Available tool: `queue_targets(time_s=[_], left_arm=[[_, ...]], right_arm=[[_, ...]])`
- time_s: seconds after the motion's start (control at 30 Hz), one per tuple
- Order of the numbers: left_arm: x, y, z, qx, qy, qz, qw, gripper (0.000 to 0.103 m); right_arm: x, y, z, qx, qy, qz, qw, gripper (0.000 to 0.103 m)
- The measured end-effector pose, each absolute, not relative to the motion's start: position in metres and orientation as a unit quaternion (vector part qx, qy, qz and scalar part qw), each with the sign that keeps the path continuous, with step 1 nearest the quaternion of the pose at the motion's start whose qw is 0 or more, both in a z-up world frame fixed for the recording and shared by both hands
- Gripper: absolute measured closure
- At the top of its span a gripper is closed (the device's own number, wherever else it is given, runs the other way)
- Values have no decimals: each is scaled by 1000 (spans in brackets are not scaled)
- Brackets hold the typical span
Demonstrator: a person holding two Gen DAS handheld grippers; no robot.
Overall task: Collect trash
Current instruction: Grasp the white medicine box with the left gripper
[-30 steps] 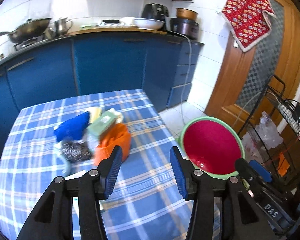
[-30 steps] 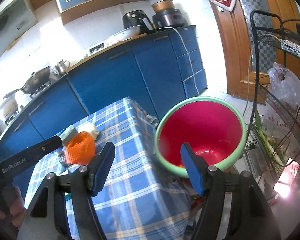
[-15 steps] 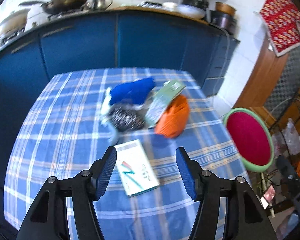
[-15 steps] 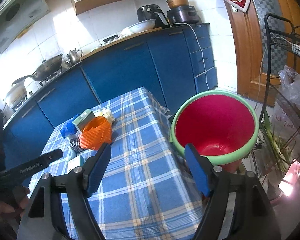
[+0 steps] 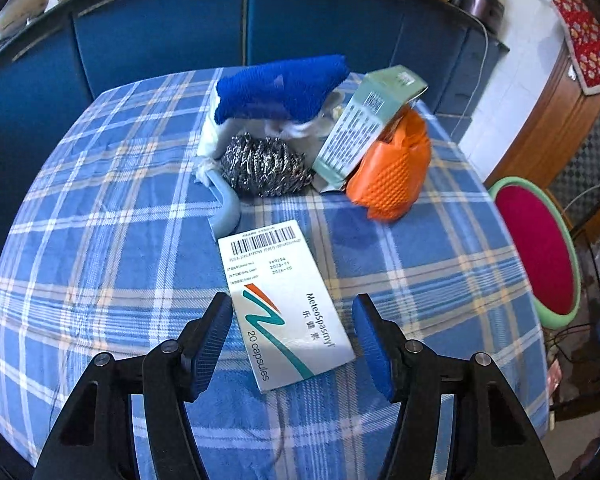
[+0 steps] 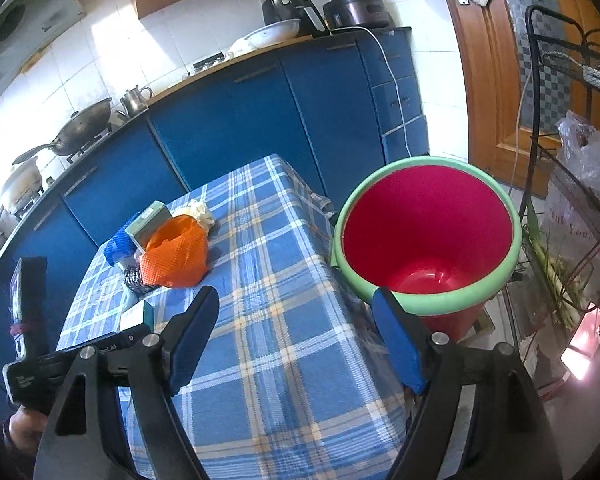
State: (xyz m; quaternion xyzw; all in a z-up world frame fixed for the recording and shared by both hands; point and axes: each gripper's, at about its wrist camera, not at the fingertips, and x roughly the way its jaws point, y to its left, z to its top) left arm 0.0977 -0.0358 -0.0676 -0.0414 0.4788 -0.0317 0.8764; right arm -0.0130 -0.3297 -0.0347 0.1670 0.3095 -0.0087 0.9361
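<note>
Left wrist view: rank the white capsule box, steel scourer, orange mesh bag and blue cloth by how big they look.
1. White capsule box, though it lies nearest the camera.
2. Blue cloth.
3. Orange mesh bag and steel scourer: too alike to rank.

Left gripper (image 5: 292, 340) tilts steeply down, jaws apart; right gripper (image 6: 296, 336) angles lower, jaws wide, empty
</note>
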Motion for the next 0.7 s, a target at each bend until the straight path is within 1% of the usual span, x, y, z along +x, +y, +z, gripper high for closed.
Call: queue_targets(time_s=[0.23,0.37,0.7], left_arm=[[109,-32,-79,-51,486,-29,872,39],[111,-29,-79,-51,476,-30,878,39],[101,-19,-73,-53,450,-48,890,45]], right_arm=[[-8,-329,-41,167,319,-10,933,22],[-4,-326,-44,166,326,-7,931,22],[8,-309,-52,150,346,8,926,21]])
